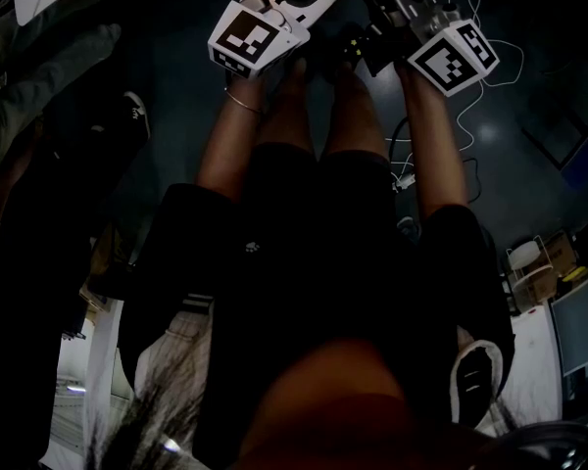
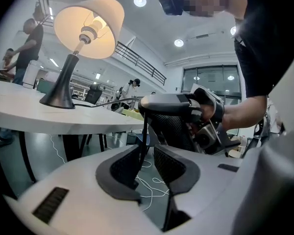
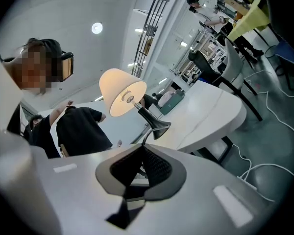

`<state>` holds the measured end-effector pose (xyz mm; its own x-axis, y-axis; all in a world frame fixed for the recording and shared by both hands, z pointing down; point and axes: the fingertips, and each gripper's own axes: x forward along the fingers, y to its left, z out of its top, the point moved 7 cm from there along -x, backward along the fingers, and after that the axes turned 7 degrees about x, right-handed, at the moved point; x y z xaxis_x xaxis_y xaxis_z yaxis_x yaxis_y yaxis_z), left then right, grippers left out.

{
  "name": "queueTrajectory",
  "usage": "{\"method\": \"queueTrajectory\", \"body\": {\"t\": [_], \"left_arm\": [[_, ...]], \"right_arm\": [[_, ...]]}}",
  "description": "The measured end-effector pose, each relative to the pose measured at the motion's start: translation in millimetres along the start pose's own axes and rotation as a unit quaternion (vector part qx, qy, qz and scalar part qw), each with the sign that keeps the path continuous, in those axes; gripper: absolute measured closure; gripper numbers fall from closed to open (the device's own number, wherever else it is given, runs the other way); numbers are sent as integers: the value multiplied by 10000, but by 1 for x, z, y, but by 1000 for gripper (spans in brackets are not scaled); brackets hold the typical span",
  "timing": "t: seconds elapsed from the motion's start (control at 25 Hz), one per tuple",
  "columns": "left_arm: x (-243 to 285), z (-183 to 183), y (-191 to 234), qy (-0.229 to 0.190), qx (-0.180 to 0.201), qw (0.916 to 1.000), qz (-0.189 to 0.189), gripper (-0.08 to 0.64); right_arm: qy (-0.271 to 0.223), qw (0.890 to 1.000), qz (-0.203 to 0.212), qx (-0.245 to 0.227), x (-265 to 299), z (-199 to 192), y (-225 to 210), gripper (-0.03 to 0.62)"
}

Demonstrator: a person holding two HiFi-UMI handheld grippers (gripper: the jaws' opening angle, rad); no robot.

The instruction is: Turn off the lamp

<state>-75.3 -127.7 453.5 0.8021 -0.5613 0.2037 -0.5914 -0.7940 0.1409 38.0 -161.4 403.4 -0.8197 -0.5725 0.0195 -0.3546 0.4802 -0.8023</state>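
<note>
Nearby, a white surface [image 2: 63, 117] carries the lit table lamp [image 2: 88, 28], upright near its edge. The left gripper [image 2: 148, 153] is spread, with the lamp's black cord [image 2: 142, 146] running between its jaws. The right gripper [image 3: 143, 149] is pressed together on that cord higher up.

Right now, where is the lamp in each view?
Head view: not in it.
Left gripper view: lamp upper left, lit, standing on the table.
Right gripper view: lamp at centre, tilted in the picture.
Shared landmark: the white table, in both gripper views.
</note>
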Motion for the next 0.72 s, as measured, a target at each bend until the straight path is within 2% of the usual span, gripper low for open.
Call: {"method": "queueTrajectory", "body": {"t": [0.12, 0.24, 0.36, 0.72], "left_arm": [[4, 5, 0, -83, -24, 10000, -30, 477], [4, 8, 2, -156, 61, 9998, 77, 543], [5, 11, -1, -142, 136, 9998, 21, 548], [8, 22, -12, -370, 18, 9993, -21, 549]], "right_arm": [[8, 10000, -2, 11, -1, -1, 0, 580], [-21, 10000, 0, -16, -1, 0, 1, 580], [-60, 9999, -23, -116, -2, 1, 1, 580], [-270, 9952, -372, -861, -28, 5, 3, 571]]}}
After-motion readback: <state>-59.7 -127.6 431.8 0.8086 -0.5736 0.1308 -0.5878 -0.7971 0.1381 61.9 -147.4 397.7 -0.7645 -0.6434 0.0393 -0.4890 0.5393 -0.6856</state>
